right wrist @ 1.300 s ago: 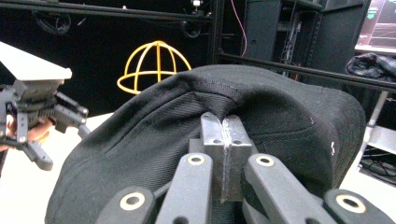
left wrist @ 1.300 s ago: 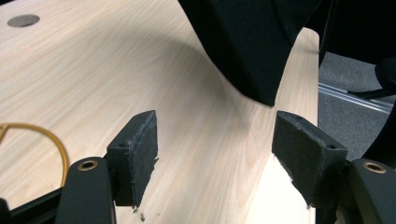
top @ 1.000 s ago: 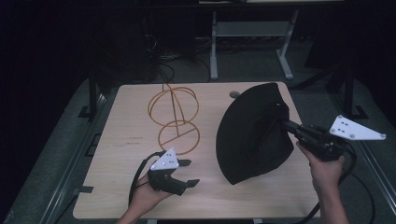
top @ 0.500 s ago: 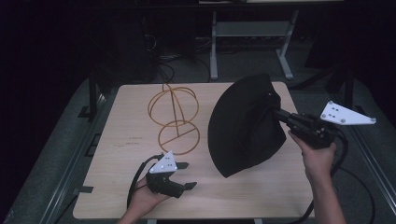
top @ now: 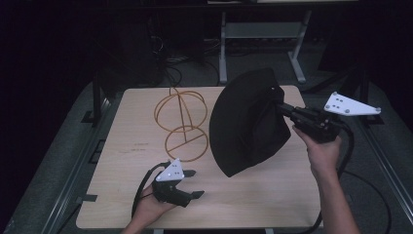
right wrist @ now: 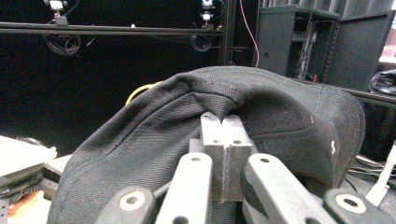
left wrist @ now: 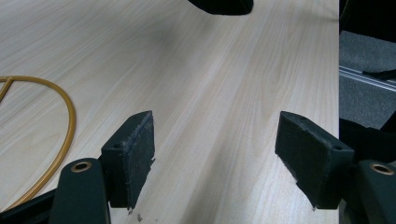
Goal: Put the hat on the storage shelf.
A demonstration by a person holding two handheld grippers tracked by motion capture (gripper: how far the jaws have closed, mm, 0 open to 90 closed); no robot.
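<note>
A pale wood-grain bench carries a thin golden wire stand made of round hoops: 1 flat ring lies on the surface, and a slim upright stem rises from it to crossed hoops that form a sphere. The stand sits at the centre-left of the bench, toward the far edge.

The right gripper, held in the person's right hand at the right side of the bench, is closed on a black twill cloth hat. In the right gripper view its 2 jaws press flat together with a fold of the fabric pinched between them, and the woven diagonal ribs and a stitched seam of the hat show clearly. The hat hangs in the air to the left of that gripper, broad and rounded, its lower edge tapering down toward the bench surface just right of the wire stand; whether that edge touches the bench cannot be told.

The left gripper rests low at the near-left of the bench in the person's left hand, well apart from the hat. Its 2 black jaws, faced with rough, slightly frayed foam-like pads, stand wide apart with nothing between them but bare bench. An arc of the stand's golden base ring lies to their left.
</note>
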